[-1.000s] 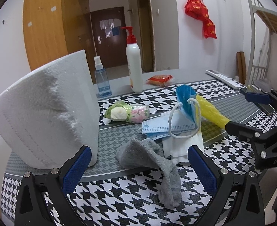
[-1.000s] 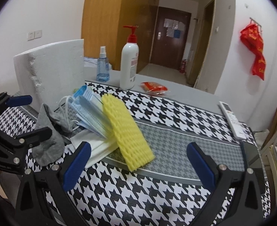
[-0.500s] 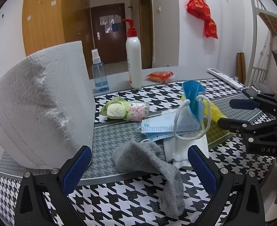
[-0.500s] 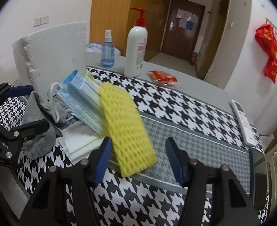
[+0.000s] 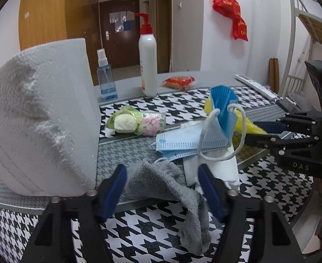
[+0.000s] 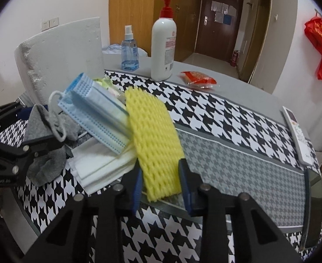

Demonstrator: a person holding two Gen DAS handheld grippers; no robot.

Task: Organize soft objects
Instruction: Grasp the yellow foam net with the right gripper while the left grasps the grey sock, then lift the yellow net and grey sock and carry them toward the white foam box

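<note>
A grey sock (image 5: 171, 182) lies on the houndstooth table, its near end between the blue pads of my left gripper (image 5: 162, 184), whose jaws close around it. My right gripper (image 6: 161, 179) closes on the near end of a yellow foam net (image 6: 154, 140). Blue face masks (image 6: 95, 107) lean against the yellow net, over white folded masks (image 6: 99, 166). In the left wrist view the masks (image 5: 204, 135) sit mid-table, with my right gripper (image 5: 268, 133) at the right on the yellow net (image 5: 246, 122).
A large white foam block (image 5: 40, 118) stands at the left. A blue spray bottle (image 5: 106, 81), a white pump bottle (image 5: 147, 65), a red snack packet (image 5: 179, 81), a wrapped floral packet (image 5: 136, 125) and a remote (image 6: 298, 135) sit on the table.
Both grippers' jaws have narrowed from wide open. The left has closed in around the grey sock, the right around the yellow foam net, both moving forward.
</note>
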